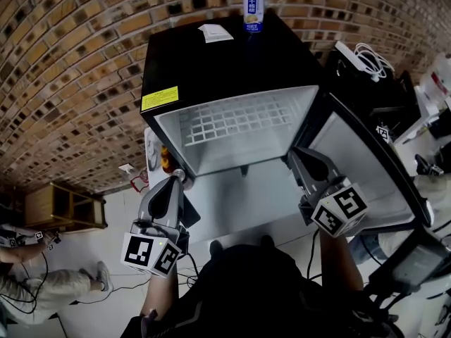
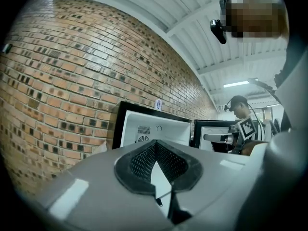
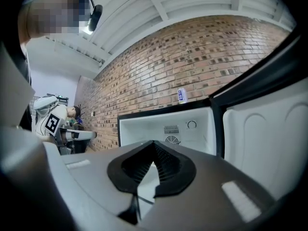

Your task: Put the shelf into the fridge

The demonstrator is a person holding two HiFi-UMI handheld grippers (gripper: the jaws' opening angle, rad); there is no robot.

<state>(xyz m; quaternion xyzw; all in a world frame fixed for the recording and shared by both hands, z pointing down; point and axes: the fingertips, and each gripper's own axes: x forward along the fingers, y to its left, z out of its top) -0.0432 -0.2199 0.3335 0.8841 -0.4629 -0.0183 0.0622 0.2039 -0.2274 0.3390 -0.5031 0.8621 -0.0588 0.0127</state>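
A black mini fridge (image 1: 225, 69) stands against the brick wall with its door (image 1: 359, 167) swung open to the right. The white wire shelf (image 1: 236, 124) shows inside the white interior, lying flat across its width. My left gripper (image 1: 179, 174) is held low in front of the opening's left side, and my right gripper (image 1: 294, 153) in front of its right side. Both are shut and empty, apart from the shelf. Both gripper views look at the fridge (image 2: 154, 129) (image 3: 163, 129): fan grille and knob show on its back wall, but the shelf does not.
A drink can (image 1: 253, 9) and a white paper (image 1: 215, 32) lie on the fridge top. A wooden shelf unit (image 1: 63, 206) stands at the left, with a person on the floor (image 1: 35, 287) nearby. Cables and gear (image 1: 366, 58) are piled to the right of the fridge.
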